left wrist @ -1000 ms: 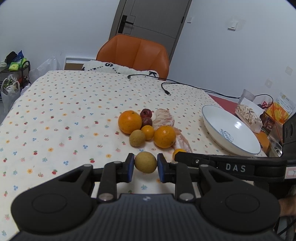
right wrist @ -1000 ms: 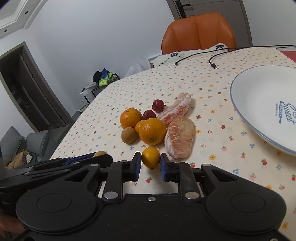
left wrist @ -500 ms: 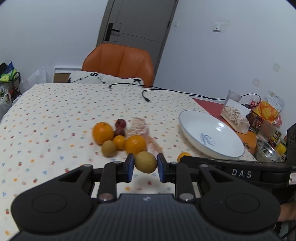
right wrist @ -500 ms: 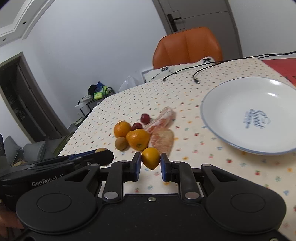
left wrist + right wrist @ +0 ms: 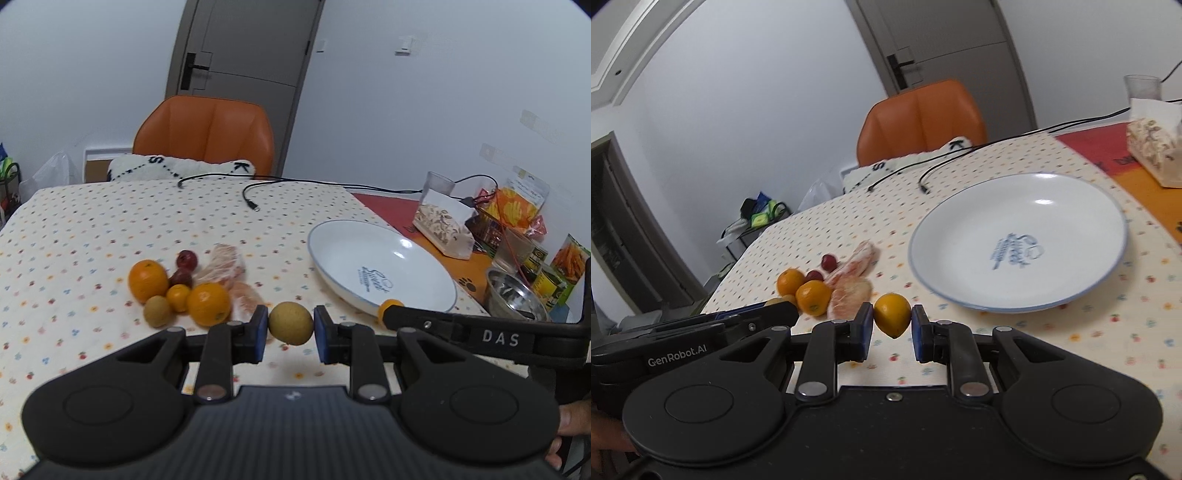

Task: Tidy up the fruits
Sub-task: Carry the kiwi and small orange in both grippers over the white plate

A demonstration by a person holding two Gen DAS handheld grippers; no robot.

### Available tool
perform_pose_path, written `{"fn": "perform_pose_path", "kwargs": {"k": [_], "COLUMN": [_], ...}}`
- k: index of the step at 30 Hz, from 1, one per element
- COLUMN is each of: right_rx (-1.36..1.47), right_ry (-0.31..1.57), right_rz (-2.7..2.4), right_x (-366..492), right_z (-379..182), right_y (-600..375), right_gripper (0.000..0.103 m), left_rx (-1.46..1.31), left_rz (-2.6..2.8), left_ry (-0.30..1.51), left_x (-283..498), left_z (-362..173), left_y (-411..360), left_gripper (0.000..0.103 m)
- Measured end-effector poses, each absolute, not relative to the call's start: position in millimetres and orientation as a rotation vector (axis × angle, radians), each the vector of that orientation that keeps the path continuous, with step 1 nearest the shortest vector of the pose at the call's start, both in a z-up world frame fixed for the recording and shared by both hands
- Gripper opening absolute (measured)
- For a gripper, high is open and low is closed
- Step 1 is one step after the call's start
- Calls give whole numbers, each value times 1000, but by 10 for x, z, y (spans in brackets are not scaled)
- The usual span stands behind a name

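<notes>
Left gripper [image 5: 290, 328] clamps a brown round fruit [image 5: 290, 323], right gripper [image 5: 893, 320] clamps a small yellow-orange citrus [image 5: 892, 314]; both are clear of the tablecloth. White plate [image 5: 960, 291] sits empty ahead-right; lower each fruit near centre before releasing, one at a time, so neither rolls out.

Left gripper [image 5: 290, 328]: blue pads closed on a round brownish-yellow fruit [image 5: 290, 323], lifted above the dotted cream tablecloth [image 5: 92, 229].
Right gripper tip [image 5: 392, 309]: holds a small orange fruit [image 5: 388, 305] near the white blue-rimmed plate [image 5: 436, 295].
</notes>
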State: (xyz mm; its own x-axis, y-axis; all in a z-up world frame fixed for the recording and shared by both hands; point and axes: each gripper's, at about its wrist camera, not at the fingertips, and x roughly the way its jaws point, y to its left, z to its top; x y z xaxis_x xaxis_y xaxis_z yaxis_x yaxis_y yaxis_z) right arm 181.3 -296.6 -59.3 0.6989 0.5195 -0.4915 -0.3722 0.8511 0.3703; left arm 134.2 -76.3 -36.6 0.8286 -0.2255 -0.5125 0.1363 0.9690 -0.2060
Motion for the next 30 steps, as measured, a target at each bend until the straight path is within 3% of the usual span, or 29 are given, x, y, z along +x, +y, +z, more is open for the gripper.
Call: {"fn": "perform_pose_path", "kwargs": {"k": [30], "right_rx": [315], "right_ry": [548], "right_rz": [307], "right_x": [1940], "right_z": [-568], "right_y": [-3935], "right_gripper": [21], "left_rx": [-103], "left_rz": [-297], "left_ry": [557], "left_x": [1737], "left_z": [-290], "left_y": [-1529], "left_gripper": [25]}}
